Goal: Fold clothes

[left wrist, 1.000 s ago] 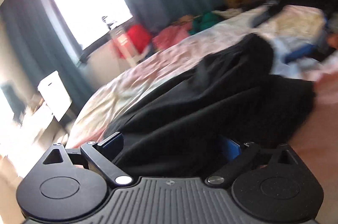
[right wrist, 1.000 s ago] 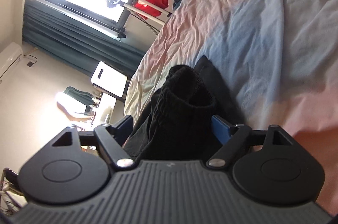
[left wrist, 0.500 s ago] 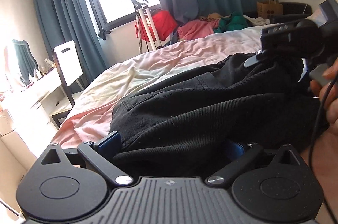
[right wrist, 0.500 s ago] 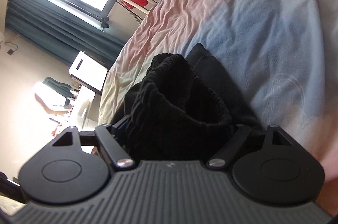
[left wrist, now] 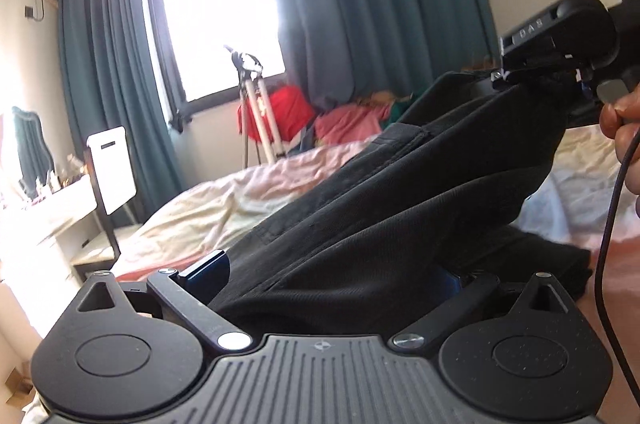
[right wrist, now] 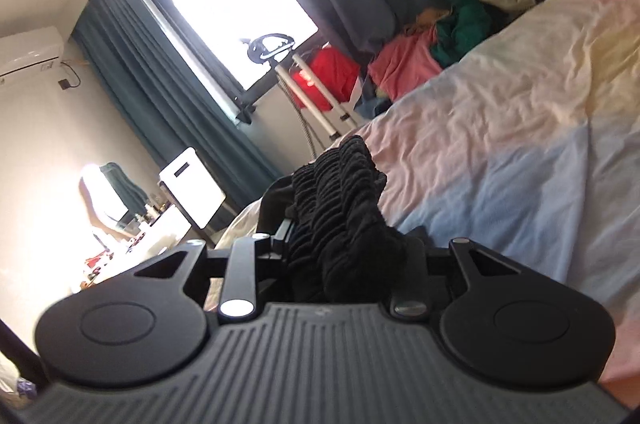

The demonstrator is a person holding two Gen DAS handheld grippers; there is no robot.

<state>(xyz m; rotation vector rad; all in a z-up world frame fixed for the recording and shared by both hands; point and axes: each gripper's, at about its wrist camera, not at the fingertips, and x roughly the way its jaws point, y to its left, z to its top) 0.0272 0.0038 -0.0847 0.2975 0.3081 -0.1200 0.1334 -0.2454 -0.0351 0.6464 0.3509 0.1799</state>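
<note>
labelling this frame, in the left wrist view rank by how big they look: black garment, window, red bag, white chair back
1. black garment, largest, though it is nearest the camera
2. window
3. red bag and white chair back look about alike; the chair stands nearer, so no ranking between them.

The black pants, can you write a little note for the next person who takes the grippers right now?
Left gripper: shut on one end of the black pants.
Right gripper: shut on the bunched elastic waistband, held higher than the left.
The pants hang stretched between both grippers above the bed; one part trails on the sheet.
Done: pants picked up.
Left: no fold shows yet. Lay them flat, then fold.
</note>
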